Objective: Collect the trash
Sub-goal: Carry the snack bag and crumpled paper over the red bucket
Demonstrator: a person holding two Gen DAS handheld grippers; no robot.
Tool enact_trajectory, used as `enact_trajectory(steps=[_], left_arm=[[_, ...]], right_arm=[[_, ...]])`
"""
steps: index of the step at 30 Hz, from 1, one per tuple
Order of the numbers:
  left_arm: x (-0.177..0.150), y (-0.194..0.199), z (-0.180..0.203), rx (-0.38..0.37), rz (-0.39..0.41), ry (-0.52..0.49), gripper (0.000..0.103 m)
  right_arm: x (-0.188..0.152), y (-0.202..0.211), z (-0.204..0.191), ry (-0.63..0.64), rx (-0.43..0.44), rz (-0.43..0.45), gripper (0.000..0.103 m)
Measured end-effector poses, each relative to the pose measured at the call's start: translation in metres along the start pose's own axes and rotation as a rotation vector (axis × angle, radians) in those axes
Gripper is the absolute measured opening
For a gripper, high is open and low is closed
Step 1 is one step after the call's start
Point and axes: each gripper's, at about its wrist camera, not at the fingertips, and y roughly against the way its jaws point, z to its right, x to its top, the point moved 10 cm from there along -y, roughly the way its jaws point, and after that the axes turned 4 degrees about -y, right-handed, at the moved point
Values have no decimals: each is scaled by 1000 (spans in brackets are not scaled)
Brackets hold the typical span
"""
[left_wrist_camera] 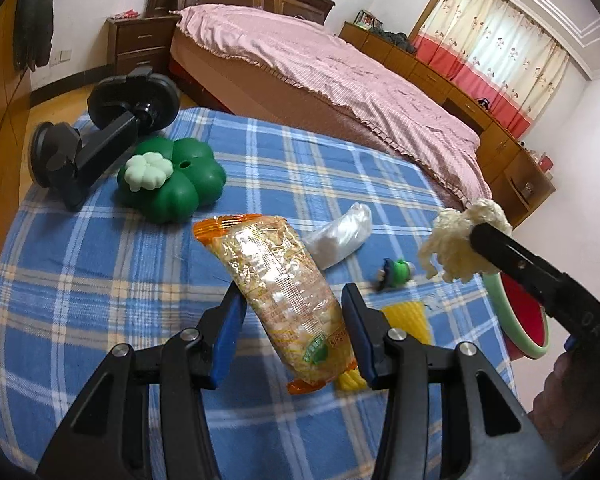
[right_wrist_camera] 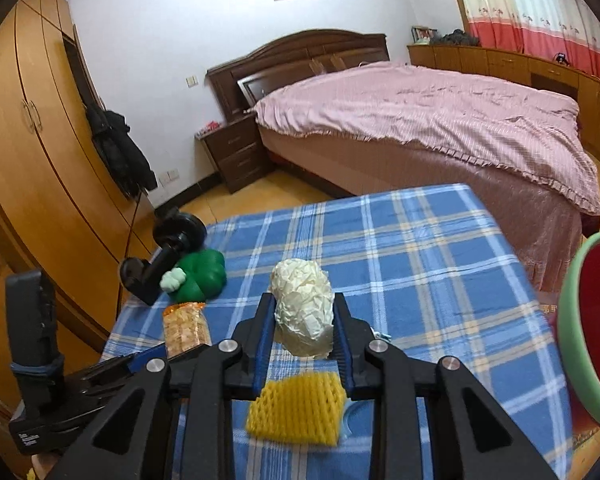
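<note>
Two hand-held tools hang tilted downward over a desk draped in a blue plaid cloth (left_wrist_camera: 100, 280), each gripping a piece of trash lifted clear of the cloth. The left tool (left_wrist_camera: 294, 312) clamps a clear-and-orange crinkled plastic snack wrapper (left_wrist_camera: 276, 280) between its blue pads, the wrapper standing slantwise above the desk's near edge. The right tool (right_wrist_camera: 303, 326), reaching in from the right edge, pinches a crumpled cream-white wad of paper (right_wrist_camera: 302, 308) in narrowly set jaws; the left wrist view shows that wad (left_wrist_camera: 456, 240) raised above the green rim of a red plastic bin (left_wrist_camera: 516, 340) beside the desk. Below the tools a yellow foam fruit net (right_wrist_camera: 296, 408) lies on the cloth near the front edge. A green clover-shaped plastic container (left_wrist_camera: 172, 180) sits toward the far left corner.
</note>
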Motion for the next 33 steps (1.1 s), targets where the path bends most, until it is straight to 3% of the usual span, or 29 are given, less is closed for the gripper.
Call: enact_trajectory(steps=[20, 33], left_arm=[[0, 32, 91, -79, 24, -116, 50], [3, 32, 174, -172, -1, -232, 50]], right_arm=[[5, 100, 76, -167, -57, 133, 30], [8, 166, 147, -294, -155, 227, 30]])
